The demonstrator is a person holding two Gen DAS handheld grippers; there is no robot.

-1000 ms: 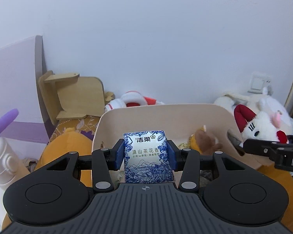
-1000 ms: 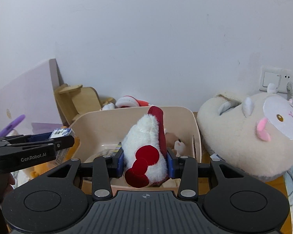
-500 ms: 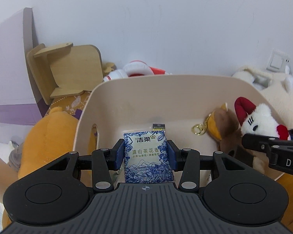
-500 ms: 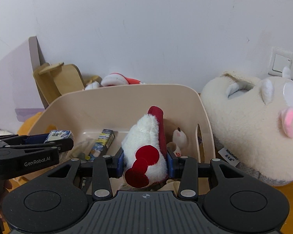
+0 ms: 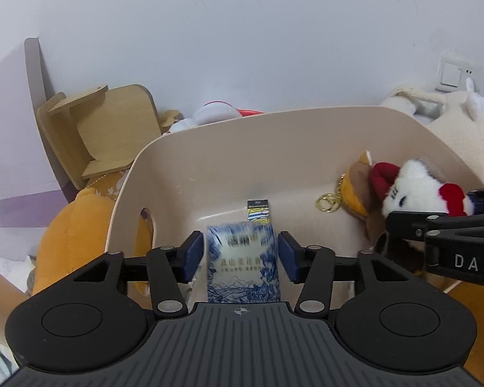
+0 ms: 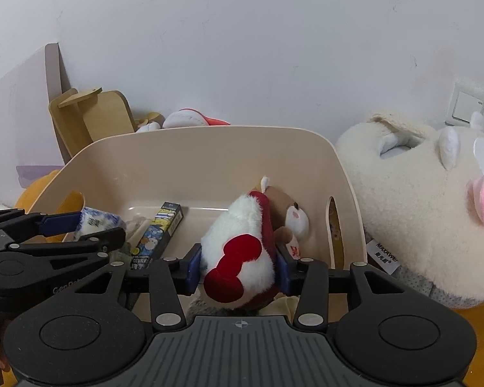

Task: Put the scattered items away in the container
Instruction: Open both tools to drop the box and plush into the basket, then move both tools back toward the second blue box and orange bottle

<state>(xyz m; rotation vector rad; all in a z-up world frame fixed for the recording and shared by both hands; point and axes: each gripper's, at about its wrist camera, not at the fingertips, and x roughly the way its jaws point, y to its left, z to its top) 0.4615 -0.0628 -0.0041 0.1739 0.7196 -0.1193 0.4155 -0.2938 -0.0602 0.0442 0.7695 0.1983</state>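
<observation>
A beige plastic bin [image 5: 274, 135] [image 6: 209, 148] fills the middle of both views. My left gripper [image 5: 241, 256] is over its left part with jaws apart; the blue-and-white tissue pack [image 5: 243, 261] sits blurred between the pads with gaps on both sides. The pack also shows in the right wrist view [image 6: 96, 221]. My right gripper [image 6: 238, 266] is shut on a white plush with a red bow [image 6: 238, 254] over the bin's right part; it also shows in the left wrist view [image 5: 419, 190].
Inside the bin lie a brown plush keychain [image 5: 355, 190] [image 6: 287, 216] and a small printed box [image 6: 158, 235]. An orange plush [image 5: 77, 238] lies left of the bin, a wooden stand [image 5: 103, 132] behind it, a large cream plush [image 6: 419, 219] to the right.
Both grippers moved forward and down over the bin. My left jaws opened and the tissue pack has come loose, blurred by motion. My right gripper still holds the white plush.
</observation>
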